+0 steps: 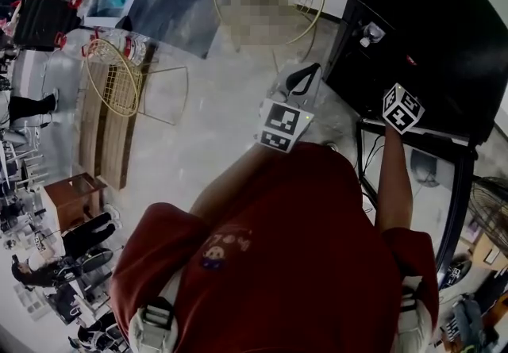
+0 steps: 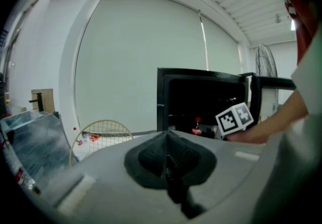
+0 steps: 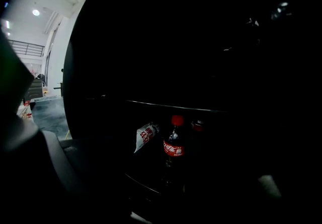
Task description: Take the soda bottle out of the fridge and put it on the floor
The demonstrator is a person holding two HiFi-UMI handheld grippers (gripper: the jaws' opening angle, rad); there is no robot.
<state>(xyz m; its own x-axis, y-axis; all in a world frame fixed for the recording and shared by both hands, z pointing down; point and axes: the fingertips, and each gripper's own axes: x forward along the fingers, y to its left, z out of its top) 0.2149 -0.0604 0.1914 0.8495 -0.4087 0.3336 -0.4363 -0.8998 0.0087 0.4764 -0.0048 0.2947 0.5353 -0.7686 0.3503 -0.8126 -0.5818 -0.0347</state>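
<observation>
Right gripper [image 3: 166,180] before upright soda bottle [image 3: 174,143]

We see a dark fridge shelf [image 3: 143,183] carrying an upright soda bottle [image 3: 174,143], a second red-capped bottle [image 3: 197,127] just behind it, and a tilted white packet [image 3: 146,136] beside it.

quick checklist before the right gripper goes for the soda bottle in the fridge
1. Fridge open: ok.
2. Soda bottle upright, in sight: ok.
3. Right gripper jaws apart, empty: ok.
4. Jaws around bottle: not ok, bottle stands further in.
5. Room beside second red-capped bottle and white packet: cannot tell, too dark.
6. Left gripper shut, empty, outside fridge: ok.
</observation>
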